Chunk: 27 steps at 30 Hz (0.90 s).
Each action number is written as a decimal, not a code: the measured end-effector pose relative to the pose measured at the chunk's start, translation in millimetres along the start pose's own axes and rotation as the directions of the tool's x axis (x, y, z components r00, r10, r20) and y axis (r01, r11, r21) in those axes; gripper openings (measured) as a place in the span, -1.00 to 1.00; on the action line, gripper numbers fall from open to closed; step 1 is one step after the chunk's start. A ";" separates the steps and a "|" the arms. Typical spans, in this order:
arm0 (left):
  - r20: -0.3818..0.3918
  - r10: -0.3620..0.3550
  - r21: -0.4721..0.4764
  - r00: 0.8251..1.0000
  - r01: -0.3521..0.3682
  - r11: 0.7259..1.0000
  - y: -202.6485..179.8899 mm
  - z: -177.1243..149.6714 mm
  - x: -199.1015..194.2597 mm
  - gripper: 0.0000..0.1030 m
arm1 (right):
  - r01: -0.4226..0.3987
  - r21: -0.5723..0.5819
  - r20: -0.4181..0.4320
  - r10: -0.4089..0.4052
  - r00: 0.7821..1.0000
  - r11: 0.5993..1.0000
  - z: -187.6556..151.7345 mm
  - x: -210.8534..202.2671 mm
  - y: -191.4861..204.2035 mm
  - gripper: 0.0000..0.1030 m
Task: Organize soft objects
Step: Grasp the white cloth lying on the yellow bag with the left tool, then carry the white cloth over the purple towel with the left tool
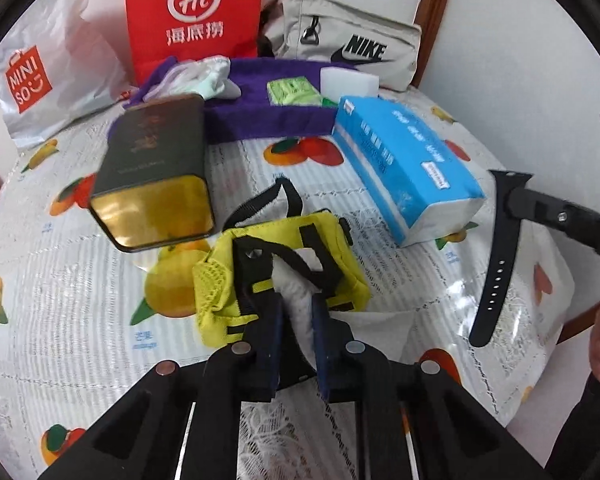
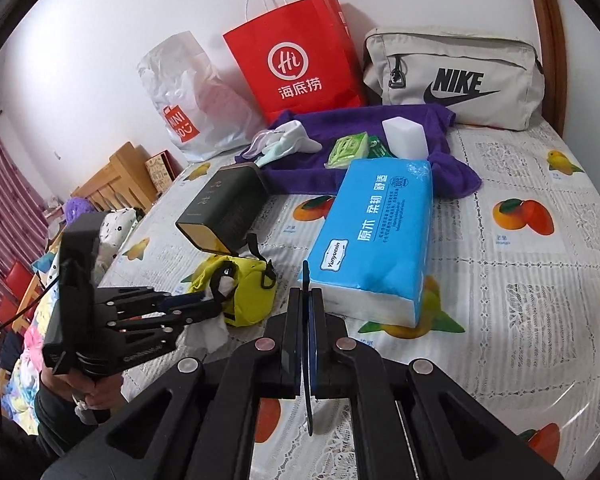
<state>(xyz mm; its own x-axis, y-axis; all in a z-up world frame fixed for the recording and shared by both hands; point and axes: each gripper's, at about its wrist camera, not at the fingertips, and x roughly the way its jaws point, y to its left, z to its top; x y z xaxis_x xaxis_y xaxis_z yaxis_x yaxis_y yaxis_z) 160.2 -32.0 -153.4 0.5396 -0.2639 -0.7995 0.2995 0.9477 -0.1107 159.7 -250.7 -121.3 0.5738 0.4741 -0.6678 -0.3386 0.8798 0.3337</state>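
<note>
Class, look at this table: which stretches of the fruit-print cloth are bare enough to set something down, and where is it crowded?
Bare: right of the tissue pack, below the Nike bag; also left of the tin, below the Miniso bag. Crowded: the purple towel with its small items, and the middle around the yellow pouch.

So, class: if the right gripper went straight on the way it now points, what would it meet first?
Most likely the blue tissue pack. The right gripper, shut on a black watch strap, points at the pack's near white end, with only bare tablecloth between. Depth is hard to judge through the fisheye.
</note>
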 end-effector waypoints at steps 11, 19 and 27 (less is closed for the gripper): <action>0.043 0.009 -0.122 0.999 -0.004 0.993 34.8 -8.4 -29.4 -0.74 | 0.007 0.005 0.031 -0.007 1.000 1.000 -0.5 -15.9 6.4 -0.95; 0.073 0.043 -0.203 0.996 -0.028 0.979 60.1 -2.1 -42.9 -0.73 | 0.026 0.017 0.045 -0.027 0.999 1.000 9.4 -23.6 3.3 -0.95; 0.099 0.026 -0.214 0.995 -0.005 0.977 65.0 17.9 -54.6 -0.73 | 0.038 -0.005 0.076 -0.037 0.996 0.999 33.9 -33.2 9.4 -0.95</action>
<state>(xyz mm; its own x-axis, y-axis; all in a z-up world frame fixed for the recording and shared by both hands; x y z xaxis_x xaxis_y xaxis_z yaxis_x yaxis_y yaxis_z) 164.3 40.8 -106.3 0.6225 -0.2554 -0.7398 0.1221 0.9654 -0.2305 162.7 -257.0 -73.5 0.6413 0.4422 -0.6270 -0.3203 0.8969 0.3049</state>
